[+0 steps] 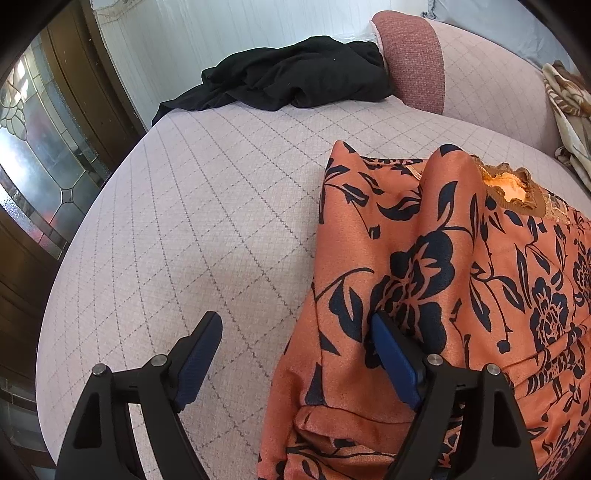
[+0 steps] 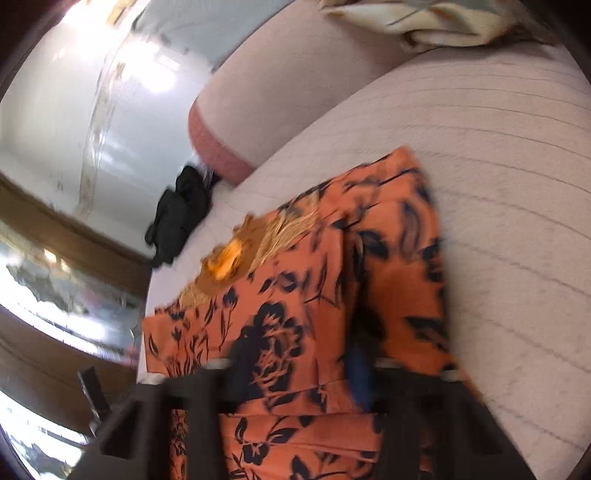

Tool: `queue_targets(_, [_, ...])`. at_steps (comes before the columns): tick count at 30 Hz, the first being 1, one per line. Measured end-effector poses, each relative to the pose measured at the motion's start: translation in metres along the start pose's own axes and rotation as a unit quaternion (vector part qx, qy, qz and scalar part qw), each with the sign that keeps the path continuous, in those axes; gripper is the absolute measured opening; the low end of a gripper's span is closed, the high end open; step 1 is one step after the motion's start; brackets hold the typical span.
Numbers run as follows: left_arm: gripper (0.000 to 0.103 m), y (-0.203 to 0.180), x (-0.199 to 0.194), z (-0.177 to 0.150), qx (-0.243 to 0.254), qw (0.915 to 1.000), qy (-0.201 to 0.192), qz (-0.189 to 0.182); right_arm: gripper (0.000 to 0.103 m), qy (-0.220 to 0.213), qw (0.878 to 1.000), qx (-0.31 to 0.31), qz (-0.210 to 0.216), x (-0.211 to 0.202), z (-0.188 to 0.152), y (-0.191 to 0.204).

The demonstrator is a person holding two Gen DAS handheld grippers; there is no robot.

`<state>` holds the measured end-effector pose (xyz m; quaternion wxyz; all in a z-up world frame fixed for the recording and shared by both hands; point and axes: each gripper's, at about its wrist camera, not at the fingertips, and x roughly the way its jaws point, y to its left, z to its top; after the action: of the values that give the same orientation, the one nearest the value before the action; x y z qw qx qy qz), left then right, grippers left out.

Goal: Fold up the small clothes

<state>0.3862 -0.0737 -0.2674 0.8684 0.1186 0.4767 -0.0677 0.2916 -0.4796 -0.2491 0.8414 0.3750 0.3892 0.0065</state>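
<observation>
Your left gripper (image 1: pixel 295 354) has its jaws spread wide. The left jaw hangs over bare bed, and the right jaw's blue pad lies against the left edge of the orange satin garment with dark navy flowers (image 1: pixel 443 288), which bulges up in front of it in two soft ridges. Nothing is pinched between them. To the left of these jaws the pale pink quilted bed cover with a thin grid pattern (image 1: pixel 192 221) runs bare out to its rounded edge, so that side has open room. Well ahead, at the far edge of the bed, lies a crumpled black garment (image 1: pixel 295 77), touching a dusty-pink bolster cushion (image 1: pixel 413 55).

Your right gripper (image 2: pixel 295 373) sits low over the same orange garment (image 2: pixel 295 295), the cloth filling the gap between its jaws. The view is blurred, so you cannot tell whether they pinch it or merely straddle it. The garment's lace neckline (image 2: pixel 236 254) lies ahead and left of these jaws; its straight right edge falls just right of them, with bare bed cover (image 2: pixel 498 203) beyond. A cream and brown patterned blanket (image 2: pixel 424 22) lies far ahead.
</observation>
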Motion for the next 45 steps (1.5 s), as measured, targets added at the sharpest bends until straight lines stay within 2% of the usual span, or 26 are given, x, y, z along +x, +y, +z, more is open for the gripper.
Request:
queue_targets(1, [0.083, 0.0, 0.0, 0.0, -0.001, 1.0, 0.0, -0.001, 0.009, -0.001, 1.0, -0.012, -0.003, 0.001, -0.002, 0.005])
queue_targets(4, [0.083, 0.001, 0.0, 0.0, -0.002, 1.0, 0.001, -0.003, 0.007, -0.015, 0.999, -0.048, -0.011, 0.0, -0.007, 0.027])
queue_targets(6, [0.083, 0.003, -0.001, 0.0, -0.006, 1.0, 0.003, -0.005, 0.007, -0.041, 0.997, -0.068, -0.024, -0.008, -0.01, 0.039])
queue_targets(8, [0.083, 0.005, -0.001, 0.001, -0.012, 0.9999, 0.003, -0.007, 0.006, -0.067, 0.992, -0.089, -0.062, -0.018, -0.013, 0.048])
queue_targets(11, [0.083, 0.01, -0.004, 0.002, -0.025, 0.9996, 0.001, -0.011, 0.006, -0.109, 0.978, -0.121, -0.13, -0.035, -0.019, 0.055])
queue_targets(15, [0.083, 0.014, -0.009, 0.003, -0.041, 0.999, -0.008, -0.019, 0.006, -0.121, 0.973, -0.095, -0.171, -0.048, -0.02, 0.031])
queue_targets(20, [0.083, 0.014, -0.01, 0.003, -0.041, 0.999, -0.01, -0.016, 0.006, -0.09, 0.979, -0.031, -0.182, -0.034, -0.022, -0.012])
queue_targets(25, [0.084, 0.013, -0.006, 0.003, -0.033, 0.9994, -0.007, -0.007, 0.006, -0.078, 0.974, -0.043, -0.208, -0.024, -0.02, -0.005])
queue_targets(27, [0.093, 0.008, 0.0, 0.0, -0.017, 0.9998, 0.007, 0.012, 0.007, -0.061, 0.977, -0.023, -0.201, -0.027, -0.014, -0.007])
queue_targets(29, [0.095, 0.003, 0.005, -0.002, -0.003, 0.9996, 0.01, 0.027, 0.012, -0.058, 0.977, 0.006, -0.204, -0.034, -0.008, -0.008])
queue_targets(32, [0.095, 0.005, 0.002, -0.003, -0.01, 0.9996, 0.004, 0.025, 0.015, -0.095, 0.969, 0.034, -0.225, -0.054, -0.01, -0.004])
queue_targets(34, [0.095, 0.009, 0.001, -0.004, -0.017, 0.9997, 0.008, 0.017, 0.015, -0.117, 0.971, 0.013, -0.208, -0.059, -0.01, 0.016])
queue_targets(36, [0.095, 0.013, -0.001, -0.003, -0.023, 0.9996, 0.006, 0.011, 0.015, -0.093, 0.982, -0.032, -0.159, -0.044, -0.012, 0.048])
queue_targets(39, [0.095, 0.021, -0.016, -0.002, -0.04, 0.9987, -0.024, 0.02, 0.015, -0.051, 0.989, -0.087, -0.11, -0.007, -0.02, 0.098])
queue_targets(42, [0.095, 0.038, -0.031, 0.0, -0.064, 0.9957, -0.055, 0.038, 0.015, -0.015, 0.991, -0.119, -0.063, 0.035, -0.032, 0.146])
queue_targets(45, [0.095, 0.06, -0.027, -0.002, -0.097, 0.9935, -0.037, 0.047, 0.015, 0.015, 0.989, -0.15, -0.013, 0.069, -0.05, 0.192])
